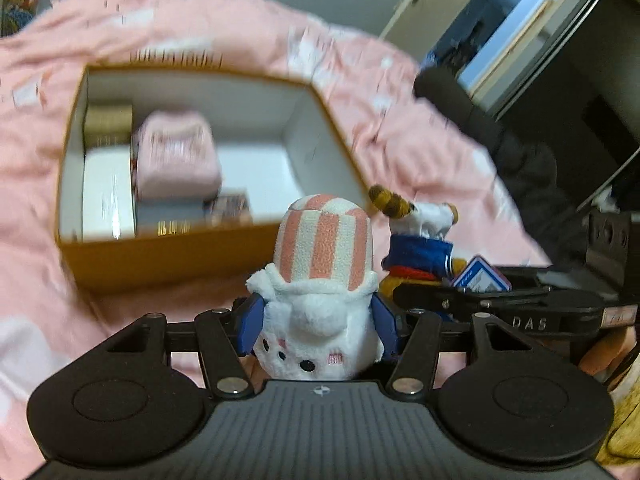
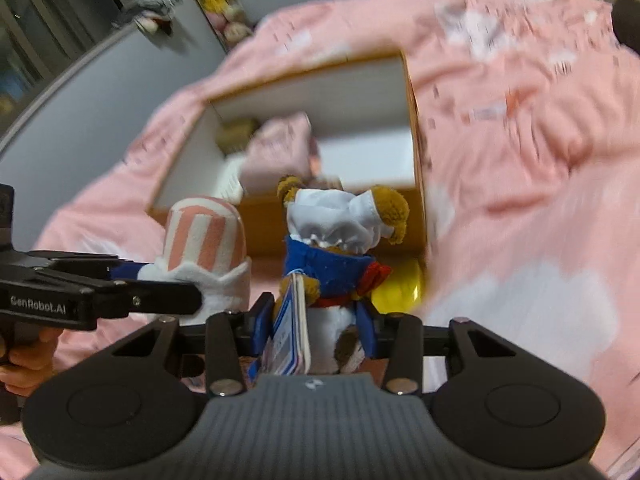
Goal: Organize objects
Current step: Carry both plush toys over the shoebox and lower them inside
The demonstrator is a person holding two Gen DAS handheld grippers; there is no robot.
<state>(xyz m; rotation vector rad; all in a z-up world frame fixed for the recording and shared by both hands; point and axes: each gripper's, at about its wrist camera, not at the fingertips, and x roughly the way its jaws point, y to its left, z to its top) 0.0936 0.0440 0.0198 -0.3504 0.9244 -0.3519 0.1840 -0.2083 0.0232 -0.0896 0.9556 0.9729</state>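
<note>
Left gripper (image 1: 318,328) clamped on a white plush with a pink-striped hat (image 1: 320,288), blue pads squeezing both sides. Right gripper (image 2: 316,324) clamped on a brown plush in a blue outfit (image 2: 332,264), paper tag (image 2: 290,332) dangling. Both held up just beside each other, above the pink bedspread (image 1: 420,140). Open cardboard box (image 1: 168,256) right behind, pink bundle (image 1: 176,156) and small boxes (image 1: 108,196) inside.

Pink bedspread (image 1: 400,128), dark shelving (image 1: 560,80)

A home bedroom: a rumpled pink patterned quilt (image 1: 400,128) is covering the bed, and small plush toys (image 2: 218,4) are sitting along the grey wall (image 2: 100,120).
</note>
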